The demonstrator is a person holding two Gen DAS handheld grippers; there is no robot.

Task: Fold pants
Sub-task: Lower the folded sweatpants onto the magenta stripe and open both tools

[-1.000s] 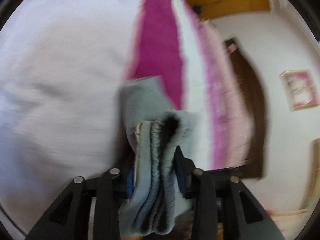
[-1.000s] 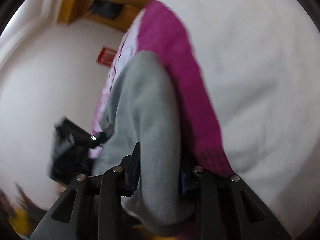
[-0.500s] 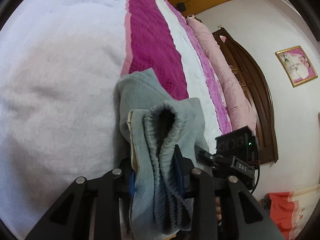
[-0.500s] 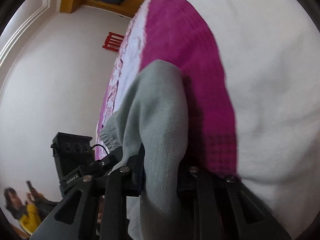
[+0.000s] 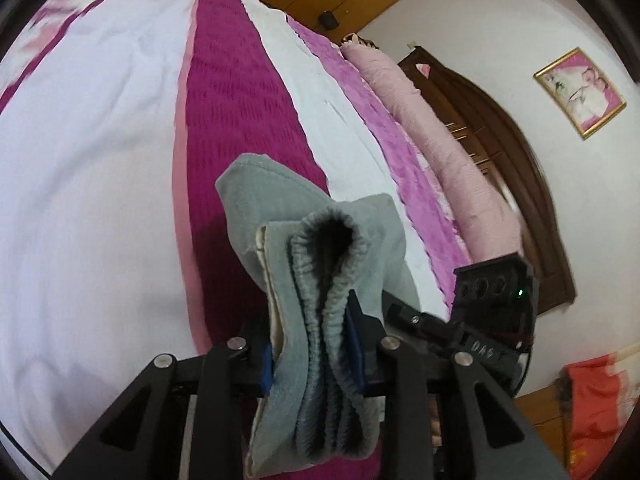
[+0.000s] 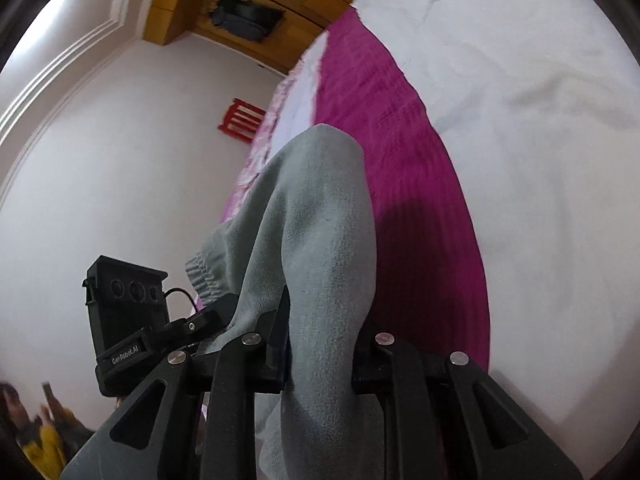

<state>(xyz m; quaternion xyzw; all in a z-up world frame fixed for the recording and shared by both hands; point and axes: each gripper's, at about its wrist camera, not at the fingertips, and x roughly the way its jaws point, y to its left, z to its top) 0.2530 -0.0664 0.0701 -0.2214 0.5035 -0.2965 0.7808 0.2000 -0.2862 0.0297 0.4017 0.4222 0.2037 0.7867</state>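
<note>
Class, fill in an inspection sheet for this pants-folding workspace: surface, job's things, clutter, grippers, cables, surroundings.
Surface: bed with white cover and magenta stripe.
Job's things: grey pants, bunched in layers, elastic waistband showing.
Clutter: rolled pink blanket along the bed's far side.
Grippers: left gripper and right gripper both clamp the pants.
Cables: black cable on the left gripper's camera block.
Surroundings: framed picture, dark wooden headboard, red wall ornament.
</note>
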